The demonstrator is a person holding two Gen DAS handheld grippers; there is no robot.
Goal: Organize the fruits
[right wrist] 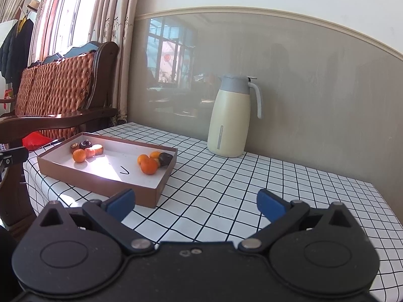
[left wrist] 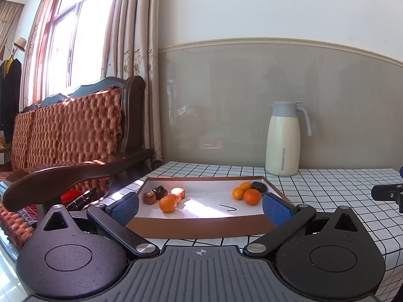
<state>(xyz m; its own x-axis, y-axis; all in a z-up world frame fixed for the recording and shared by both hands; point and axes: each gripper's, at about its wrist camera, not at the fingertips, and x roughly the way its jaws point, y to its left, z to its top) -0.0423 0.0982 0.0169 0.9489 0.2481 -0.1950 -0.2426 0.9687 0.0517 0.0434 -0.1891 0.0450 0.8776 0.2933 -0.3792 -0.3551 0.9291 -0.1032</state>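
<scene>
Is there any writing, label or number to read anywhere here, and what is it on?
No readable words or numbers in either view.
A black hand-drawn mark, like a tick or "V", on the white floor of the brown tray: a sign, not a word.
The cream jug shows no label or brand.
A red round sign reflected in the wall panel: too blurred to read.

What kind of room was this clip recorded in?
Most likely a home living room. A wooden sofa with quilted orange cushions stands under a curtained window, coats and a hat hang on a rack, and a thermos jug sits on a table with a checked cloth.
</scene>
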